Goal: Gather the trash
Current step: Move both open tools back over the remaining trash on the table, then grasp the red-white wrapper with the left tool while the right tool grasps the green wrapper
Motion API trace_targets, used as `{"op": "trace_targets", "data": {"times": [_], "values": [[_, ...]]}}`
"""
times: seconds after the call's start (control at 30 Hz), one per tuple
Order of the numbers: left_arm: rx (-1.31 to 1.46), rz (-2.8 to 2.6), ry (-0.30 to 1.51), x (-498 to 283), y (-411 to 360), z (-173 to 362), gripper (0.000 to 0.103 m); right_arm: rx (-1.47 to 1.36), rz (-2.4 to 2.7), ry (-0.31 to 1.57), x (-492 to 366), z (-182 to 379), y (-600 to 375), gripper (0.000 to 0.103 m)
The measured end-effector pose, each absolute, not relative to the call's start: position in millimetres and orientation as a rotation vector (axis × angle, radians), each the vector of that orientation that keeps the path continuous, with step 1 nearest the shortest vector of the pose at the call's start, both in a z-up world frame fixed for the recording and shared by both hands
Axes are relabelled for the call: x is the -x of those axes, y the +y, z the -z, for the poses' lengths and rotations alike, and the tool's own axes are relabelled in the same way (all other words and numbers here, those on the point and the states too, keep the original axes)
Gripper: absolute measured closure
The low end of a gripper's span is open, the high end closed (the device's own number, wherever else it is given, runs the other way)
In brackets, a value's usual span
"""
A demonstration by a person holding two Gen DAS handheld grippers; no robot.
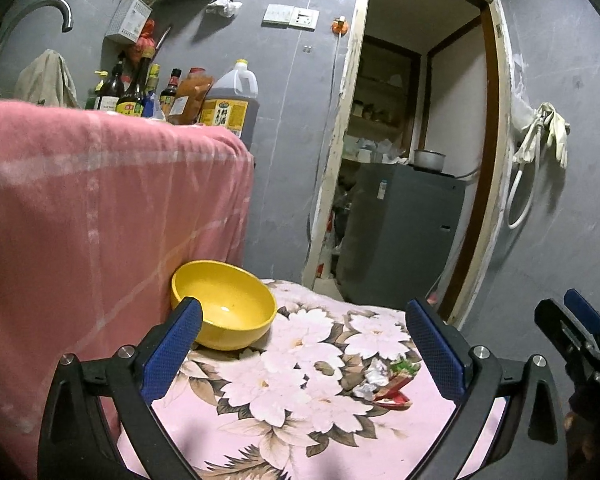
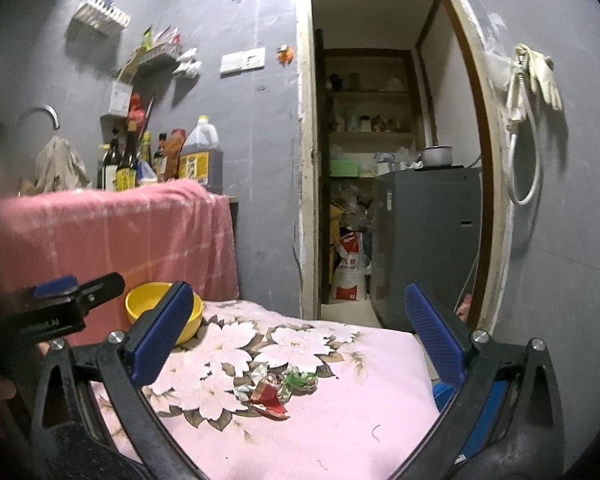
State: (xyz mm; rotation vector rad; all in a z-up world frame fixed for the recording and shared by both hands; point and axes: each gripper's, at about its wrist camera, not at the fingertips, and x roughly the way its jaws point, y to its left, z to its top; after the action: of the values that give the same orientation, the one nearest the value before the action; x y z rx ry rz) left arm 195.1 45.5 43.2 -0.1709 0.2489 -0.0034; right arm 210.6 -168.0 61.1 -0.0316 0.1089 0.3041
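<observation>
A yellow bowl (image 1: 225,304) sits at the left of the floral cloth (image 1: 300,420). The left gripper (image 1: 300,352) hangs with its jaws wide apart. The crumpled wrapper trash (image 1: 384,380) lies between them, toward the right finger, untouched. The right gripper (image 2: 300,336) also gapes above the trash.

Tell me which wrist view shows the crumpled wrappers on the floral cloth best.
The right wrist view: the crumpled wrappers lie near the middle, between its open fingers, fully visible on the floral cloth. The left wrist view shows them too, but off to the right, close beside its right finger.
</observation>
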Motion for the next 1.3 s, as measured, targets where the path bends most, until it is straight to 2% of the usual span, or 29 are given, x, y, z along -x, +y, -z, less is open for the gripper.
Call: {"op": "trace_targets", "data": {"times": [0.47,0.93,1.03,1.1,1.2,1.3], "values": [[0.127,0.009,0.325,-227,34,-14,0.004,0.045,-0.308,0.223,-257,-29,-175,0.000],[0.149,0.062,0.525,-274,25,11,0.004,0.057,-0.308,0.484,-318,6,-180,0.000],[0.161,0.077,0.603,-286,22,22,0.009,0.057,-0.317,0.542,-330,13,-181,0.010],[0.169,0.096,0.662,-293,20,29,0.021,0.052,-0.327,0.573,-337,17,-182,0.017],[0.196,0.136,0.736,-301,16,40,0.032,0.046,-0.338,0.608,-343,22,-182,0.029],[0.238,0.184,0.788,-306,14,46,0.034,0.055,-0.356,0.642,-350,27,-179,0.038]]}}
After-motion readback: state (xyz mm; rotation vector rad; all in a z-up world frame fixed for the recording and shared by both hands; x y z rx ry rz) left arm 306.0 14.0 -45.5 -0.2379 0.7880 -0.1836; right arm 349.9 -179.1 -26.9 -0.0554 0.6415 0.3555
